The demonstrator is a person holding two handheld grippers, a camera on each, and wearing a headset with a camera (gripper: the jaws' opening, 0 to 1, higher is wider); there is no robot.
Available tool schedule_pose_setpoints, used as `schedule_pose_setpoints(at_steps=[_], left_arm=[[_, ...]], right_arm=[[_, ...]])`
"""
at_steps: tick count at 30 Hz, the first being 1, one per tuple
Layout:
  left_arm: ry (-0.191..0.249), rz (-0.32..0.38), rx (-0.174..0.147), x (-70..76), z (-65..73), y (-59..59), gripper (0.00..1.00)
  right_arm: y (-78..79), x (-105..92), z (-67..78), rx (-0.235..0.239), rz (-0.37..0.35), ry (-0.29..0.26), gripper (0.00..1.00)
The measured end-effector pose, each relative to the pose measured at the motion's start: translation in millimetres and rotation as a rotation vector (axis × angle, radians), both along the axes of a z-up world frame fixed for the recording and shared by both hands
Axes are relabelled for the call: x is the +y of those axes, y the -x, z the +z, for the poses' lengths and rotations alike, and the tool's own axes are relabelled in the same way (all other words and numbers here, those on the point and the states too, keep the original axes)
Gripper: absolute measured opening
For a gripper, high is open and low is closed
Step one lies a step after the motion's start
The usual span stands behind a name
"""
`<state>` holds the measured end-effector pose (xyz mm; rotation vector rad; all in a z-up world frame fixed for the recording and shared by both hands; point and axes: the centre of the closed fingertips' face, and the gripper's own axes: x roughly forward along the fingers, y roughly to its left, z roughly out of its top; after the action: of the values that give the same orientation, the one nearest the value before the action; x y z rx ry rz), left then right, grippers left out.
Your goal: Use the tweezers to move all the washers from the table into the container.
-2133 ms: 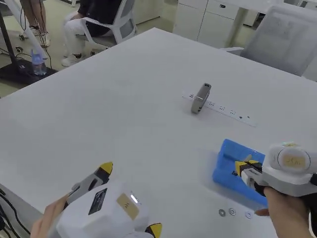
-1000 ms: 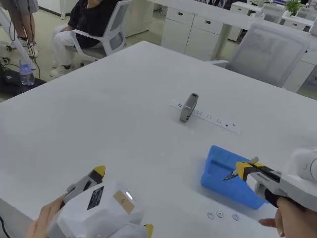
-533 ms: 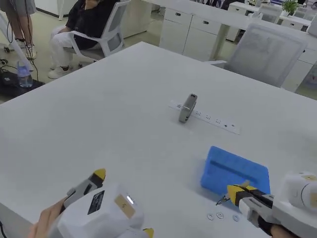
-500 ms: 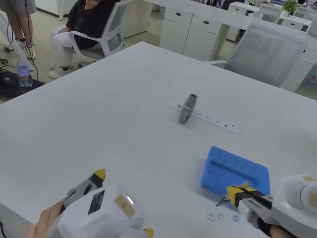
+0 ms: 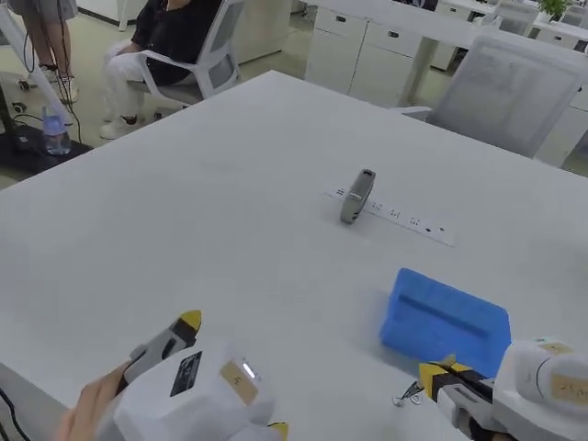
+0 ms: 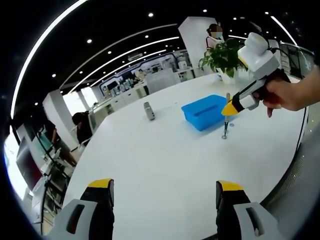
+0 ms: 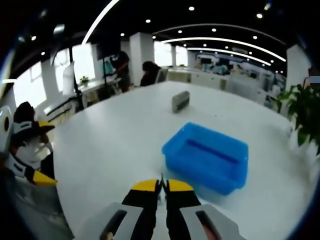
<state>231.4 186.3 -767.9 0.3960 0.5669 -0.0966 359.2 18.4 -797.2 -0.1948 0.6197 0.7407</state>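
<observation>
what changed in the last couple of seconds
The right claw, shut on the tweezers, came away from above the blue container and down to the table in front of it, with the tips now at the tabletop. Whether the tips hold anything is too small to tell. The left claw stayed open and idle. The container and power strip did not move.

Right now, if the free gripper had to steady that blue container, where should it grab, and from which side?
Probably the rim of a wall of the blue container, from above: it is an open tray with thin upright walls, so one jaw fits inside, one outside. The left gripper is open; the right gripper holds the tweezers.
</observation>
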Motion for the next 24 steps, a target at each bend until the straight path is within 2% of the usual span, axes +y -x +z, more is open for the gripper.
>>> schedule_pose_setpoints(at_steps=[3,7,9,13,15,17,19,24], left_arm=[[-0.001,0.003,0.001,0.6,-0.4,0.0,0.85],[-0.005,0.004,0.005,0.9,-1.2,0.2,0.85],[-0.009,0.002,0.008,0.8,-1.8,0.4,0.85],[-0.014,0.002,0.013,1.0,-2.6,0.8,0.85],[-0.014,0.003,0.014,1.2,-2.6,0.9,0.85],[-0.015,0.005,0.014,1.8,-2.5,0.8,0.85],[-0.015,0.006,0.015,2.0,-2.7,0.9,0.85],[-0.02,0.005,0.016,2.2,-3.2,1.0,0.85]], right_arm=[[2.2,0.6,-3.2,0.011,-0.008,-0.013,0.02],[1.2,2.3,-2.3,-0.015,-0.003,-0.003,0.02],[1.8,1.1,-1.8,-0.049,0.012,0.034,0.02],[2.1,4.3,-2.1,-0.108,0.052,0.067,0.01],[5.5,5.3,0.1,-0.127,0.057,0.081,0.01],[4.6,8.0,-0.3,-0.115,0.056,0.071,0.0],[4.1,8.7,-0.5,-0.16,0.084,0.126,0.0],[7.9,14.6,1.2,-0.134,0.085,0.117,0.0]])
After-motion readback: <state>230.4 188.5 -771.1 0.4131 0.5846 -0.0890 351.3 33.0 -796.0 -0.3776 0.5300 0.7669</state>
